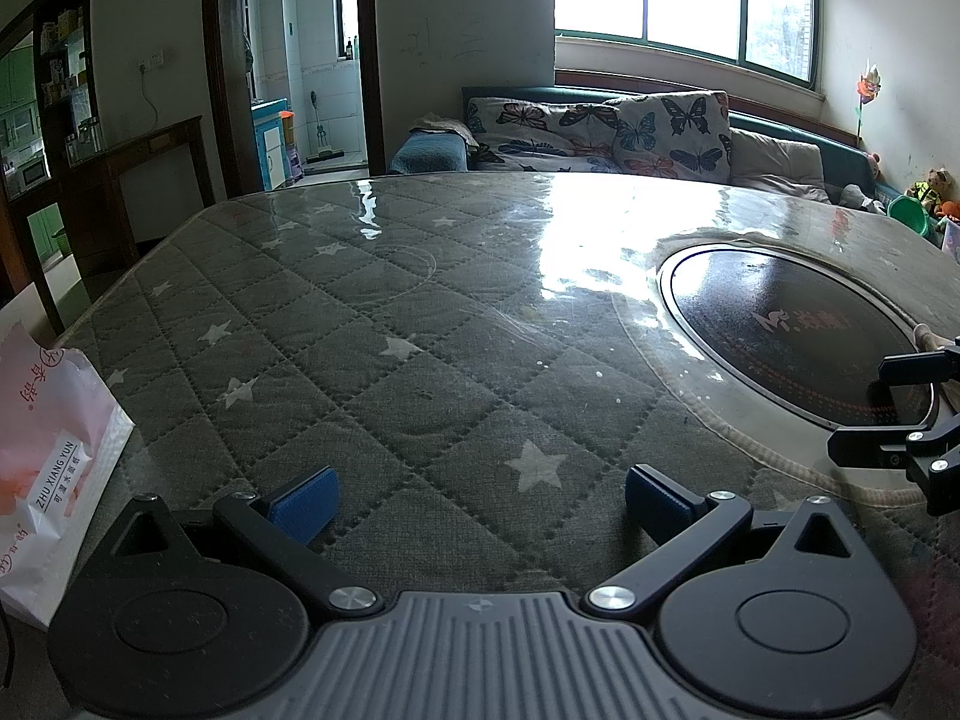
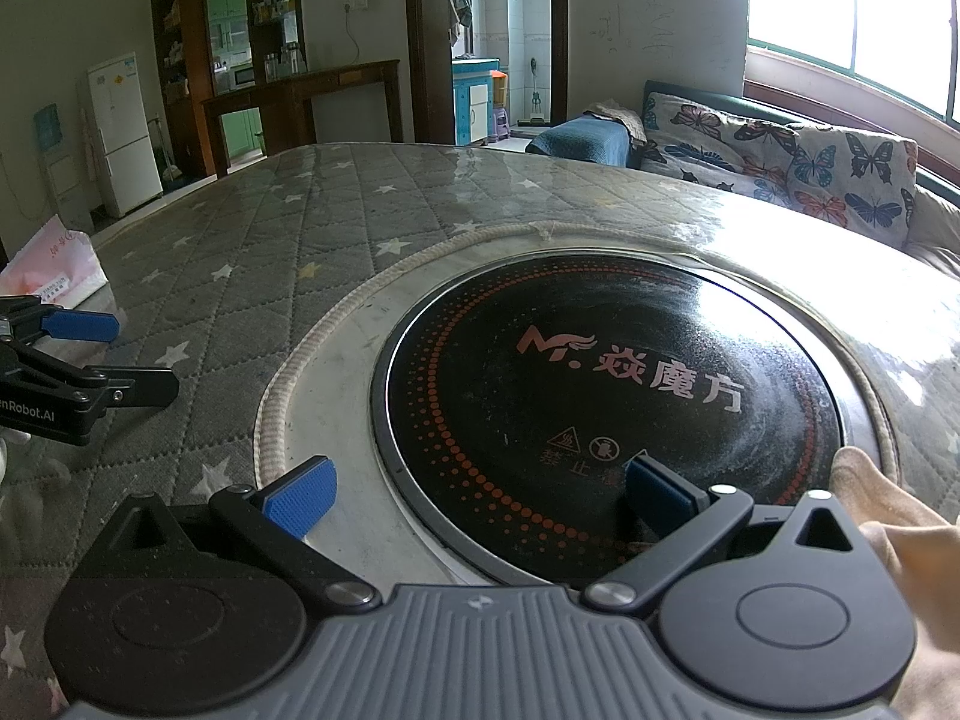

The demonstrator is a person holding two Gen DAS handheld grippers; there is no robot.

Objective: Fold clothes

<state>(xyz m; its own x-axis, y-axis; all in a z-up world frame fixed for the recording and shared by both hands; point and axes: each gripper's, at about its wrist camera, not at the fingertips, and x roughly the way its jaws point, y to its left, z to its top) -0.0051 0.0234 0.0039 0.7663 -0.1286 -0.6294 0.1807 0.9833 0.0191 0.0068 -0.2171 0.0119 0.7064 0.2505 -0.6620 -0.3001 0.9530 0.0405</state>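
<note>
My left gripper [image 1: 480, 501] is open and empty, low over the grey quilted star-pattern table cover [image 1: 372, 360]. My right gripper [image 2: 480, 495] is open and empty over the near rim of the round black induction cooktop [image 2: 618, 384] set into the table. A piece of light beige cloth [image 2: 888, 498] shows at the right edge of the right wrist view, beside the right finger; what garment it is cannot be told. The right gripper also shows at the right edge of the left wrist view [image 1: 900, 414], and the left gripper at the left edge of the right wrist view [image 2: 114, 354].
A pink-and-white tissue pack [image 1: 48, 468] lies at the table's left edge, also in the right wrist view [image 2: 54, 270]. The cooktop [image 1: 798, 336] sits right of centre. A butterfly-pattern sofa [image 1: 600, 132] stands behind the table under the window. A dark wooden cabinet [image 2: 300, 102] stands at the back left.
</note>
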